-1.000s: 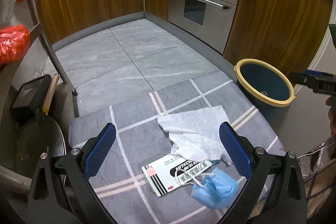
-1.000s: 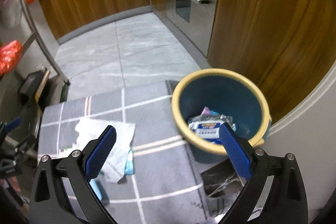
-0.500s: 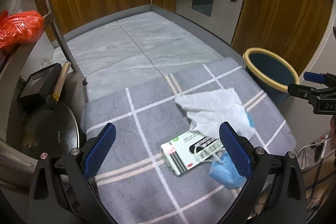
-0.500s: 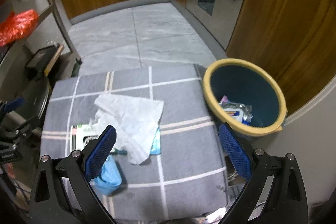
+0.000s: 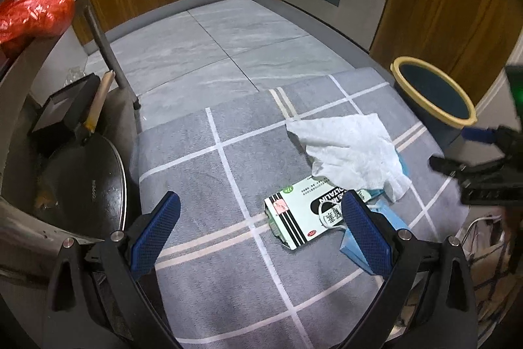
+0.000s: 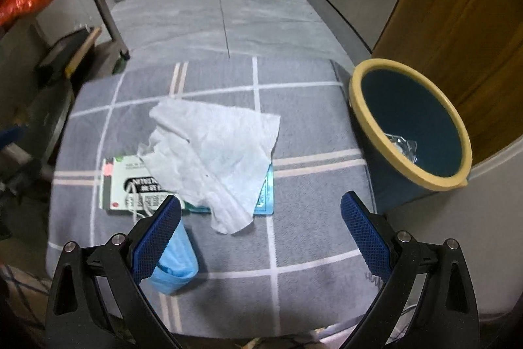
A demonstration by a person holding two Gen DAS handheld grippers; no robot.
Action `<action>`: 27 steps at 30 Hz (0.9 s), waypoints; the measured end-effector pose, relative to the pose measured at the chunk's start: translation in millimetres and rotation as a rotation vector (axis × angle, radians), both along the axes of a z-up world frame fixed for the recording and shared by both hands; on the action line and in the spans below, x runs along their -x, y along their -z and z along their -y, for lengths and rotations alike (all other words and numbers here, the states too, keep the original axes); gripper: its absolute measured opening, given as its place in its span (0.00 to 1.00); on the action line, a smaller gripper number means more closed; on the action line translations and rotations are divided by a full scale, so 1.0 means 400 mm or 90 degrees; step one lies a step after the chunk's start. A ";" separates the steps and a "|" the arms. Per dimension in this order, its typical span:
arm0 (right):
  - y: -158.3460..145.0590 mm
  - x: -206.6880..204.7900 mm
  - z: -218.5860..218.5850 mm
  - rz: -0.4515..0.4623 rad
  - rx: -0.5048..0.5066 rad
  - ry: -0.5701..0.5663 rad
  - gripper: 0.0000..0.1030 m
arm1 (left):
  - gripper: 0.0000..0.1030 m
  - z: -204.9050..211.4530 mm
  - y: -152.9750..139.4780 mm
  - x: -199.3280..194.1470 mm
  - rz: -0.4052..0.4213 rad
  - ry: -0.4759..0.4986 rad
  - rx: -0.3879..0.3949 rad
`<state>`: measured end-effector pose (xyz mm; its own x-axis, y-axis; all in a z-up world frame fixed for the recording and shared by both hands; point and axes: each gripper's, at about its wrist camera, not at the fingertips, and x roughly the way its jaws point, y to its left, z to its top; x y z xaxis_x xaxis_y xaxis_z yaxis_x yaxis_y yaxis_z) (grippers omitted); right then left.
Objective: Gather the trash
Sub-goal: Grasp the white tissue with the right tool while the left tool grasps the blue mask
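On the grey checked mat, the trash lies in a heap: a white tissue draped over a flat printed box, with a blue mask nearest. The right gripper, wide open and empty, hovers just near of the tissue, which spreads toward the far right, where the bin stands. The left gripper, equally open and empty, faces the box, whose long axis runs left-near to right-far.
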<state>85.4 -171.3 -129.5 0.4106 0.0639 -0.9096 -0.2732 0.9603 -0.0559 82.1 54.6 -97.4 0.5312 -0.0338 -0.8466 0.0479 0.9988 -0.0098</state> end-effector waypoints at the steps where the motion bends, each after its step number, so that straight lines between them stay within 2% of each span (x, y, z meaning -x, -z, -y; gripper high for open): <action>1: 0.009 -0.002 -0.004 -0.003 0.008 -0.003 0.94 | 0.94 -0.005 0.000 -0.002 -0.001 -0.006 0.005; 3: 0.027 -0.008 -0.013 -0.011 0.016 -0.013 0.94 | 0.94 -0.011 0.005 -0.007 -0.004 -0.011 0.007; 8: 0.075 -0.030 -0.030 -0.028 0.013 -0.029 0.94 | 0.94 -0.011 0.025 -0.028 -0.010 -0.008 -0.025; 14: 0.129 -0.056 -0.047 -0.078 -0.018 -0.024 0.90 | 0.94 -0.003 0.037 -0.049 -0.017 0.007 -0.022; 22: 0.165 -0.078 -0.066 -0.121 -0.034 -0.026 0.57 | 0.94 0.013 0.049 -0.074 -0.021 0.024 -0.020; 25: 0.179 -0.080 -0.067 -0.140 -0.032 -0.033 0.40 | 0.94 0.017 0.050 -0.080 -0.023 0.028 -0.018; 26: 0.183 -0.080 -0.068 -0.145 -0.033 -0.037 0.27 | 0.94 0.019 0.050 -0.081 -0.023 0.029 -0.016; 27: 0.185 -0.082 -0.068 -0.151 -0.039 -0.039 0.19 | 0.94 0.021 0.050 -0.082 -0.023 0.030 -0.014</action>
